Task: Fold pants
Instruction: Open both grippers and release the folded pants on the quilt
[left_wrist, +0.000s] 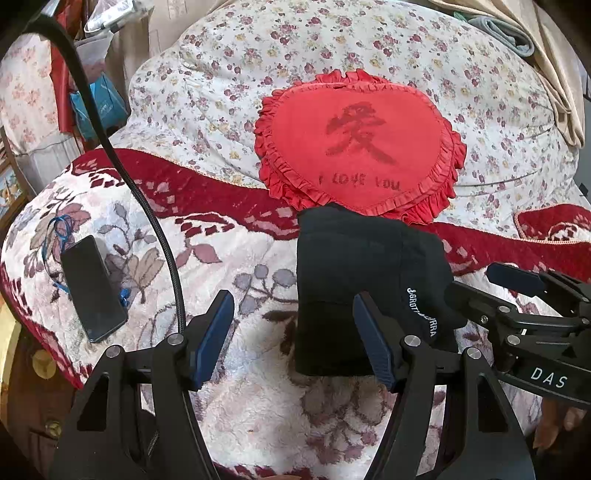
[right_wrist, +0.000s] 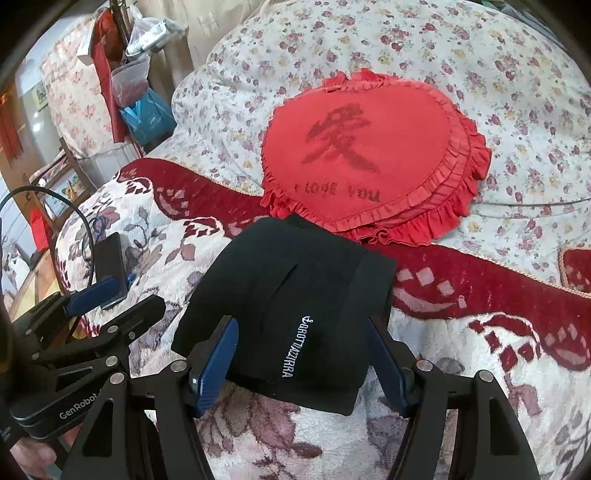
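The black pants (left_wrist: 354, 280) lie folded into a compact rectangle on the floral blanket, white lettering on one edge; they also show in the right wrist view (right_wrist: 288, 306). My left gripper (left_wrist: 291, 332) is open and empty, its right finger over the pants' left part. My right gripper (right_wrist: 303, 354) is open, its fingers to either side of the near end of the pants, holding nothing. The right gripper also shows in the left wrist view (left_wrist: 491, 284), at the pants' right edge. The left gripper shows in the right wrist view (right_wrist: 114, 295), left of the pants.
A red heart-shaped cushion (left_wrist: 358, 144) lies just behind the pants. A black phone (left_wrist: 92, 284) with a blue cord lies on the blanket (left_wrist: 240, 387) to the left. A black cable (left_wrist: 122, 166) arcs over the left side. Bags and clutter (right_wrist: 140, 99) stand at the far left.
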